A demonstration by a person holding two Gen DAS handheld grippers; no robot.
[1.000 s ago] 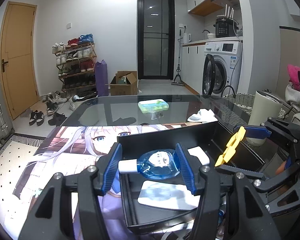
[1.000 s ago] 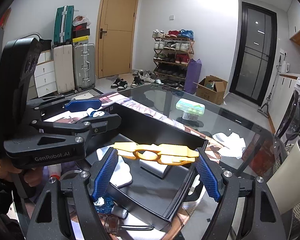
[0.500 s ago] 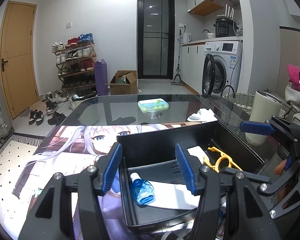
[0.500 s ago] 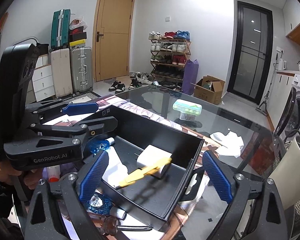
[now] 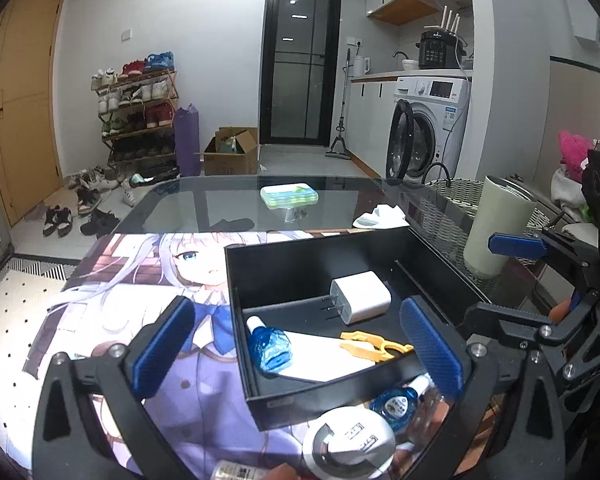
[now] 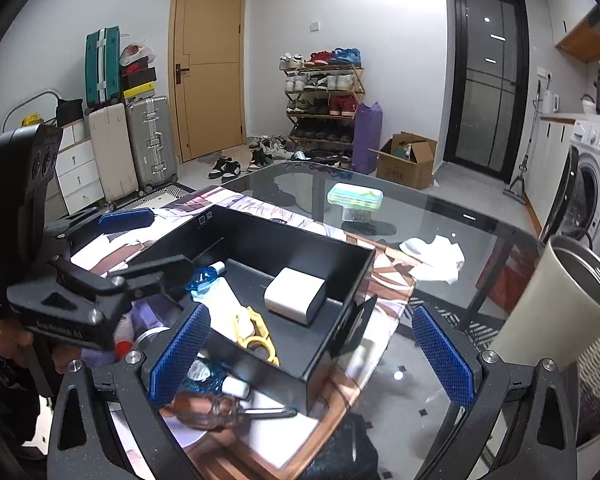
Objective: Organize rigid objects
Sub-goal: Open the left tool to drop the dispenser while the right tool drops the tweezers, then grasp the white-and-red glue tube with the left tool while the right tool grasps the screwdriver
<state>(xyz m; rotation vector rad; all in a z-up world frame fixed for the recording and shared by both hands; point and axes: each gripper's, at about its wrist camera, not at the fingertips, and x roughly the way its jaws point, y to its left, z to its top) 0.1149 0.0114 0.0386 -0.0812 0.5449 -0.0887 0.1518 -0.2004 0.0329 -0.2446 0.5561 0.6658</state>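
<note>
Fingers [image 6: 180, 354] opening, empty; housing reads "GenRobot.AI" [image 6: 58, 328].

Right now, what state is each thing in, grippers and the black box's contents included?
left gripper: opening, empty
right gripper: opening, empty
black box: open-topped
blue bottle: lying in the box
yellow clip: lying in the box
white charger: in the box, prongs out
washing machine: door open
</note>
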